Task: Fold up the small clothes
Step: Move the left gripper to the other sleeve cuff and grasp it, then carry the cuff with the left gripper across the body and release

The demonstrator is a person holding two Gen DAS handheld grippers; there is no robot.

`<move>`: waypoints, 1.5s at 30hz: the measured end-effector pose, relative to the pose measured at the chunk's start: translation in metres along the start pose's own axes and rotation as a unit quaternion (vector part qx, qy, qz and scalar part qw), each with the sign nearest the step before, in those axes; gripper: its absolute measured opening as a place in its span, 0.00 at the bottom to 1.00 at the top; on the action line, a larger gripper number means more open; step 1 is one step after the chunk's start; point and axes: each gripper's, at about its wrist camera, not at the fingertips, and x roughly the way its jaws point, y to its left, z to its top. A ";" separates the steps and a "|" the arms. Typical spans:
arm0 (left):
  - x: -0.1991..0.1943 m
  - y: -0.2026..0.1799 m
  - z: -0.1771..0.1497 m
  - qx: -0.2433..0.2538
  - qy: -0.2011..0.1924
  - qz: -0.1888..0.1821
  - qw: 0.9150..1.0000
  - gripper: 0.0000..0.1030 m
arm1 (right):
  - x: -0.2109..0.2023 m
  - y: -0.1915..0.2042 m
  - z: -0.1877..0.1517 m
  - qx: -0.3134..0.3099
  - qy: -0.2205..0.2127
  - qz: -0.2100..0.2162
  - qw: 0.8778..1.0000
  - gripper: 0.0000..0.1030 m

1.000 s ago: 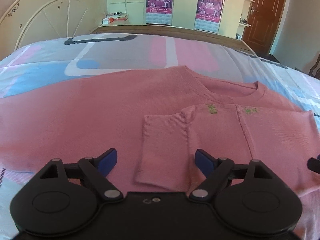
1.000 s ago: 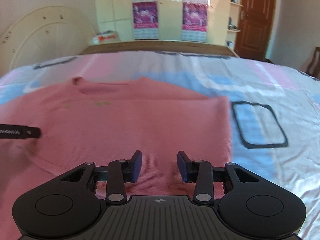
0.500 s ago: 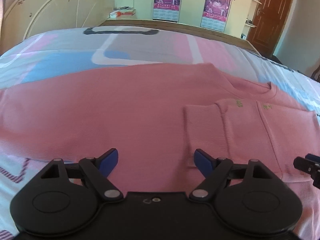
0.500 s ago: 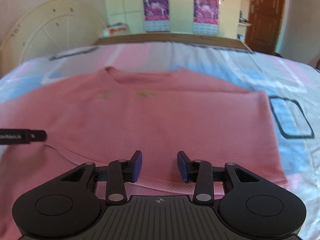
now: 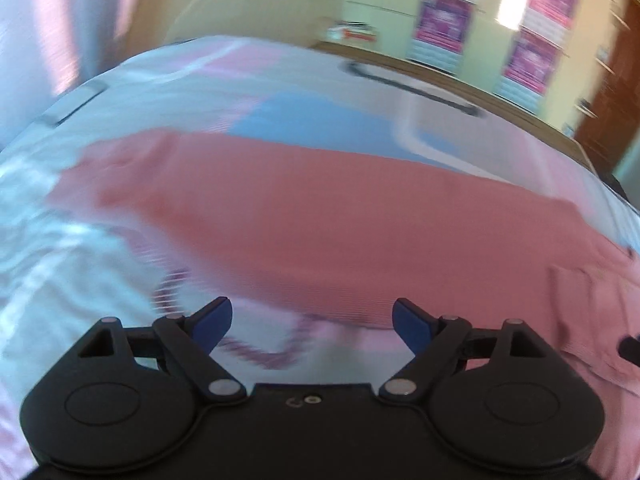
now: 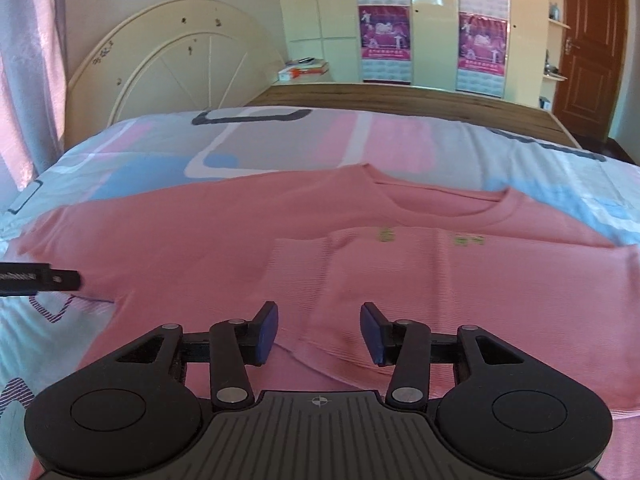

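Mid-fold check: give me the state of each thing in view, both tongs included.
Sweater: flat on the bed, one sleeve folded across the chest, the other sleeve spread out.
Left tongs: open, empty, view blurred.
Right tongs: open, empty, over the hem.
Door: shut.

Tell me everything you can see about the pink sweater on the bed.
The pink sweater is a fine-ribbed knit with a round ribbed collar and small green marks on the chest. It lies flat on the patterned bedsheet, collar toward the far side. One sleeve is folded across the body, its ribbed cuff lying on the chest; the other stretches out sideways. Both tongs hover open near its hem, holding nothing.
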 end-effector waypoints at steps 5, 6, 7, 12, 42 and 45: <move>0.011 0.072 0.007 -0.083 0.008 0.040 0.996 0.84 | 0.016 0.011 0.001 -0.005 0.007 -0.001 1.000 0.45; 0.013 0.084 0.008 -0.096 0.008 0.046 0.994 0.84 | 0.019 0.012 0.001 -0.003 0.009 -0.001 1.000 0.45; 0.016 0.096 0.010 -0.112 0.007 0.051 0.992 0.84 | 0.021 0.014 0.002 -0.002 0.010 -0.002 1.000 0.46; 0.029 0.138 0.018 -0.180 0.002 0.043 0.983 0.85 | 0.034 0.018 0.005 -0.002 0.014 -0.006 1.000 0.46; 0.002 0.067 0.063 -0.111 -0.156 -0.064 0.979 0.06 | 0.050 -0.019 0.002 0.053 0.028 -0.037 0.998 0.46; -0.012 0.016 0.060 -0.058 -0.161 -0.113 0.979 0.05 | 0.037 -0.025 0.004 0.063 0.009 -0.028 0.998 0.46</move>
